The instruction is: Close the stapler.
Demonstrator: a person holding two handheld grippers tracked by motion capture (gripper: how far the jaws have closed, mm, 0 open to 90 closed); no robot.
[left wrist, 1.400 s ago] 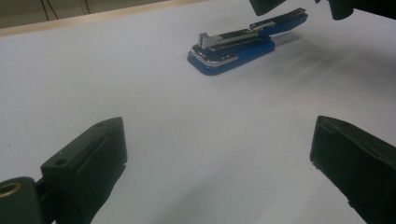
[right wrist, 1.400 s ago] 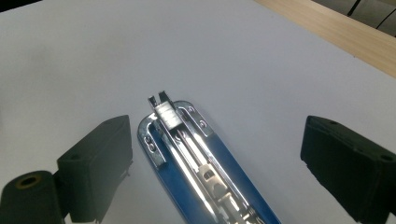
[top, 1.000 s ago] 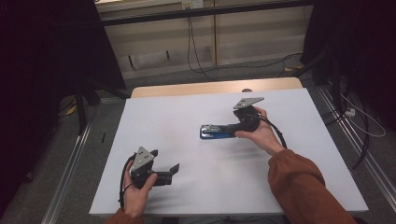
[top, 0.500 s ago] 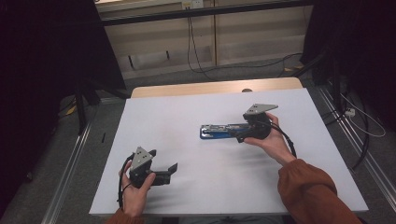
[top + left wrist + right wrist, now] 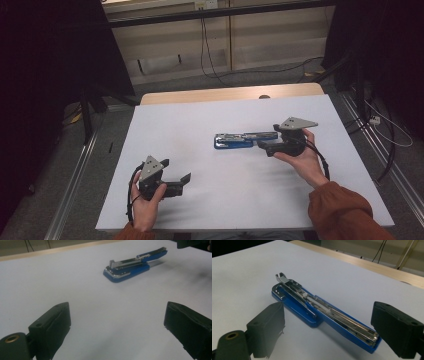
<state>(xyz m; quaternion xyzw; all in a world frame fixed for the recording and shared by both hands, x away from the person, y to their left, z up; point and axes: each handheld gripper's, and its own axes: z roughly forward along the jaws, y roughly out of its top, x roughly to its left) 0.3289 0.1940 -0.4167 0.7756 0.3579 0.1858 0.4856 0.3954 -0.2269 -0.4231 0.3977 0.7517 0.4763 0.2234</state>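
Observation:
A blue and chrome stapler (image 5: pixel 244 140) lies swung open flat on the white table (image 5: pixel 200 120), its long axis running left to right. My right gripper (image 5: pixel 266 145) sits level at its right end and points left along it. In the right gripper view the stapler (image 5: pixel 319 312) reaches back between the two spread jaws, and neither pad touches it. Those jaws have just closed a little, and the right gripper (image 5: pixel 329 312) is still open. My left gripper (image 5: pixel 176 171) rests near the front left, open and holding nothing. The left gripper view shows the stapler (image 5: pixel 135 266) well ahead of the left gripper (image 5: pixel 118 312).
A wooden strip (image 5: pixel 225 94) borders the table's far edge. Cables (image 5: pixel 210 55) trail over the floor behind, and metal rails (image 5: pixel 75 170) flank the table on both sides. The person's orange sleeve (image 5: pixel 345 210) enters at the bottom right.
My right gripper has slid to the right, from over the stapler's middle to just off its right end. The stapler and the left gripper have stayed put.

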